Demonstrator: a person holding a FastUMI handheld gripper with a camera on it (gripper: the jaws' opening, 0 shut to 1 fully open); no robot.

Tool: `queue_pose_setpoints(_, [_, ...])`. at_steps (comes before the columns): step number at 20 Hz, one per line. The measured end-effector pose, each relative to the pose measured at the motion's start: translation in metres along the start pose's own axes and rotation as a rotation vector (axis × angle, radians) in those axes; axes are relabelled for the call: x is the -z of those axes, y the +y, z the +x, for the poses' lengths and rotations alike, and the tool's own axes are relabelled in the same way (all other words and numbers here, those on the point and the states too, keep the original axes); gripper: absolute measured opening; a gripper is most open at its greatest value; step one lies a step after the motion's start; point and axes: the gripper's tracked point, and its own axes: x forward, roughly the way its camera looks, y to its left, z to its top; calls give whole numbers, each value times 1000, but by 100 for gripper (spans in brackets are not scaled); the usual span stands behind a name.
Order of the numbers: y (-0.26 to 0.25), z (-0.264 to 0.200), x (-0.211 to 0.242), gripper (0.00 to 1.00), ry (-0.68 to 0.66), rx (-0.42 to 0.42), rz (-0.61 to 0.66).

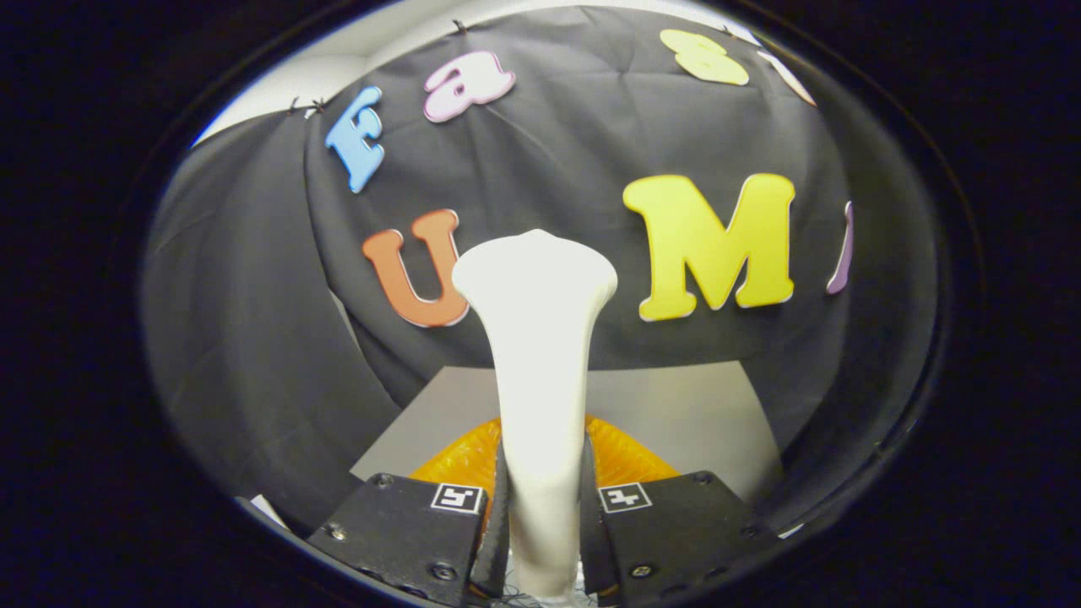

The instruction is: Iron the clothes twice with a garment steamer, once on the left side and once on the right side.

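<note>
Dark cloth (253,338) hangs in folds on the left and runs on across the back as the booth's wall, with a strip of pale wall or ceiling (321,72) showing above its top edge. Below the cloth lies a pale grey tabletop (692,414), its bare part widest to the right of the tool.

On the tabletop, just ahead of the fingers, lies an orange garment (460,460) with a fine ribbed or meshed texture; it shows on both sides of the steamer, and most of it is hidden behind the fingers.

The tool (545,507) is pressed on the garment steamer (540,338): the left finger (405,523) and the right finger bear on either side of its handle, which stands between them. The steamer's long axis runs straight away from the tool, along the fingers, and its head points forward toward the back cloth. It is plain white and smooth, a narrow stem that widens at the far end into a broad, rounded, flared head with a slight peak at its middle. The steaming face cannot be seen from here.
</note>
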Motion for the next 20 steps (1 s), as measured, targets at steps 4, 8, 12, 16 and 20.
queue_pose_setpoints(4, [-6,-67,-29,37,-139,-32,6])
queue_pose_setpoints(8, [-18,-122,-50,37,-215,-65,55])
queue_pose_setpoints(12, [-42,-172,-70,36,-304,-48,77])
queue_pose_setpoints(16, [-69,-209,-85,36,-366,-18,105])
queue_pose_setpoints(20, [-101,-241,-99,36,-425,41,109])
